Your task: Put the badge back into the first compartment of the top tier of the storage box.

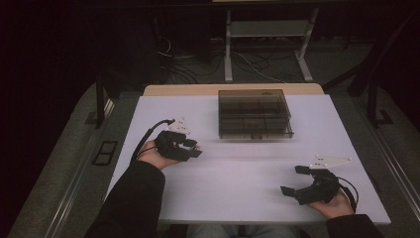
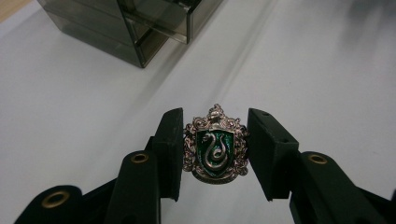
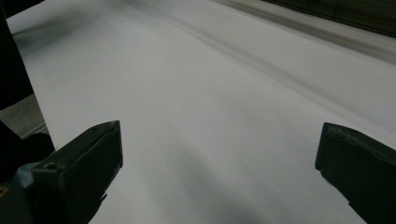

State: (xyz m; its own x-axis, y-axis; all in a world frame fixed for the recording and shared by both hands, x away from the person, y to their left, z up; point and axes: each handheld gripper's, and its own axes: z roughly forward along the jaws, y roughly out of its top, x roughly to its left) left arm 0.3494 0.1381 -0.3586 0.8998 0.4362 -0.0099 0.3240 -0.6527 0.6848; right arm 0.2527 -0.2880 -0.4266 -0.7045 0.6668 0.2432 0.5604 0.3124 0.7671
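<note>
One crest-shaped badge (image 2: 215,145), silver-edged with a green shield and a coiled snake, sits upright between the black pads of the left gripper (image 2: 215,151), which is clamped on its two sides above the white table (image 2: 327,70); in the high view the left gripper (image 1: 190,148) is at about nine o'clock on the tabletop, just off the near left corner of the smoky box (image 1: 255,114); that clear, dark-tinted box, split into compartments, lies at twelve o'clock near the far edge; the right gripper (image 1: 293,179), at about four o'clock, rests low with its jaws spread wide and nothing between them; beyond the table, a dim room with grey floor, loose cables (image 1: 252,64) and a white frame's legs (image 1: 229,49).
</note>
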